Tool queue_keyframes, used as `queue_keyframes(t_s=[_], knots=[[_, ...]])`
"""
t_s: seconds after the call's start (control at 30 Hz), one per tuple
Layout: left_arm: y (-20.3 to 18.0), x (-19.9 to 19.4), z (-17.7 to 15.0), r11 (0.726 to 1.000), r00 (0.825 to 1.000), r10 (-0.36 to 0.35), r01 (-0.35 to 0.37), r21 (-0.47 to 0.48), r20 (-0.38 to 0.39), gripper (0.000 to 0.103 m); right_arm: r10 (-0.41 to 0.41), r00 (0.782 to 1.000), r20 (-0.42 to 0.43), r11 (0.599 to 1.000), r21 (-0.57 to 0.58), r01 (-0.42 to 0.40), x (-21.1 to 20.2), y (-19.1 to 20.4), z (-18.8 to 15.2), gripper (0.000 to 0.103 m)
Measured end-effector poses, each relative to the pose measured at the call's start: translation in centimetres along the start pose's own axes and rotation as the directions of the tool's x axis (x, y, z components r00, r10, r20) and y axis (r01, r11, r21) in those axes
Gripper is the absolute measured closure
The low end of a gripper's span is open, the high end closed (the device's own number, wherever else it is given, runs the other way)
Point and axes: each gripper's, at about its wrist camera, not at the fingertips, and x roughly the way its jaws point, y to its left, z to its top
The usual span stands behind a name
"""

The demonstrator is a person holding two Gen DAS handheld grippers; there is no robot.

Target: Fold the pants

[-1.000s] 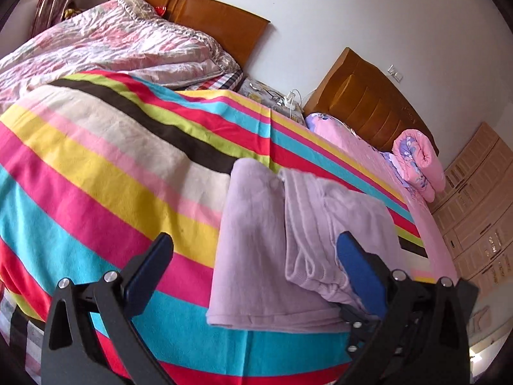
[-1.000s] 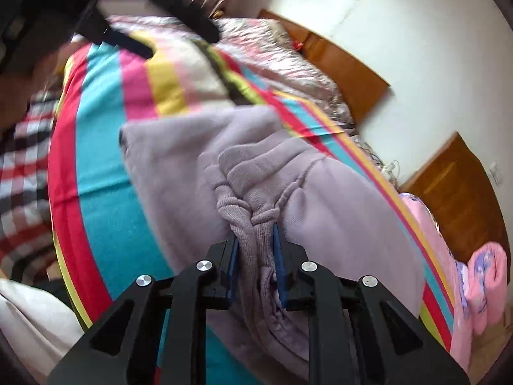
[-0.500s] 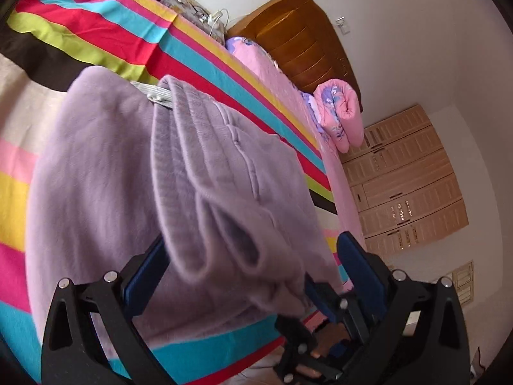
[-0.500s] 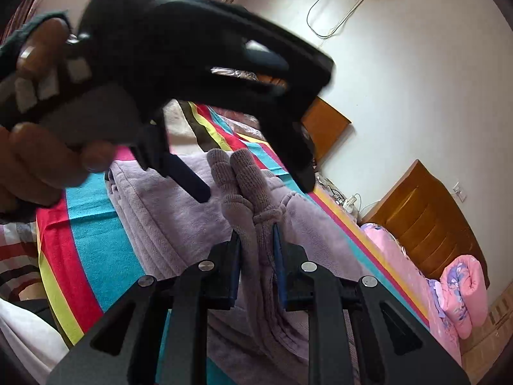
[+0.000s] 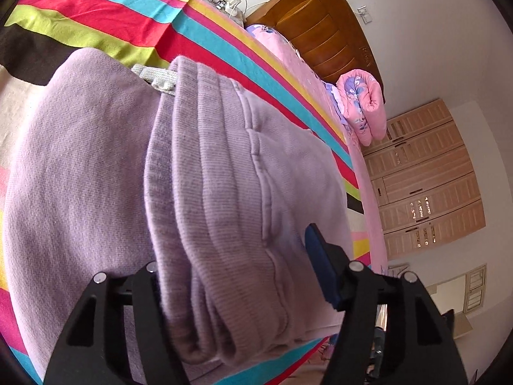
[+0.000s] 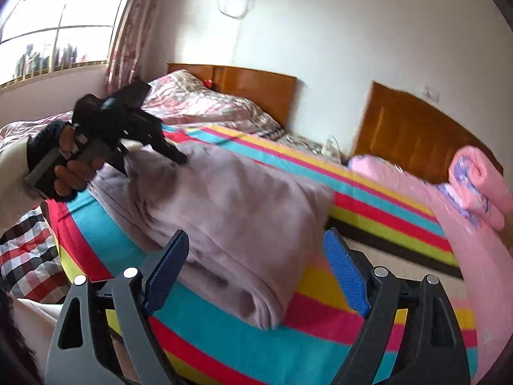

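Note:
The lilac pants [image 6: 237,211] lie folded in a thick stack on the striped bedspread [image 6: 378,205]. In the left wrist view the pants [image 5: 224,192] fill the frame, their ribbed waistband fold lying between my left gripper's [image 5: 237,276] spread jaws; its left finger is hidden under cloth. In the right wrist view my left gripper [image 6: 154,157] rests on the far end of the stack. My right gripper [image 6: 256,272] is open and empty, just in front of the stack's near corner.
Two wooden headboards [image 6: 416,131] stand against the white wall. A rolled pink quilt [image 6: 477,183] lies on the pink sheet at right. A floral duvet [image 6: 205,102] is piled at the back. A checked cloth [image 6: 29,256] hangs at the left edge.
My right gripper has let go of the waistband, opened and pulled back. The lifted part of the pants now lies folded on the stack. My left gripper has moved in over the waistband.

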Motion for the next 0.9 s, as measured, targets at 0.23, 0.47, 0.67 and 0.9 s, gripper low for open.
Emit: queue_keyframes(t_s=[0.23,0.47,0.67,0.9], knots=[[-1.3,0.7,0.3,1.0,1.0,0.002,-0.002,0.02,0.002,0.021,-0.066,0.993,-0.101,0.997,0.032,0.07,4.1,0.5,-2.2,0.021],[-5.8,-0.5,-0.4,0.979,0.989,0.132,-0.142,0.146,0.072,0.079,-0.109,0.984,-0.139,0.99,0.078,0.121,7.6,0.7,-2.4,0.021],[-18.1,-8.7,1.0,0.916,0.976,0.039,-0.121,0.382,0.216,0.082,-0.173,0.972,-0.157,0.982,0.05,0.183,8.0,1.1,-2.4,0.02],[-2.6,-9.8,-0.4,0.974,0.967,0.194,-0.211,0.086,0.167,0.081,-0.158,0.976,-0.153,0.984,0.057,0.168,8.1,1.0,-2.8,0.018]])
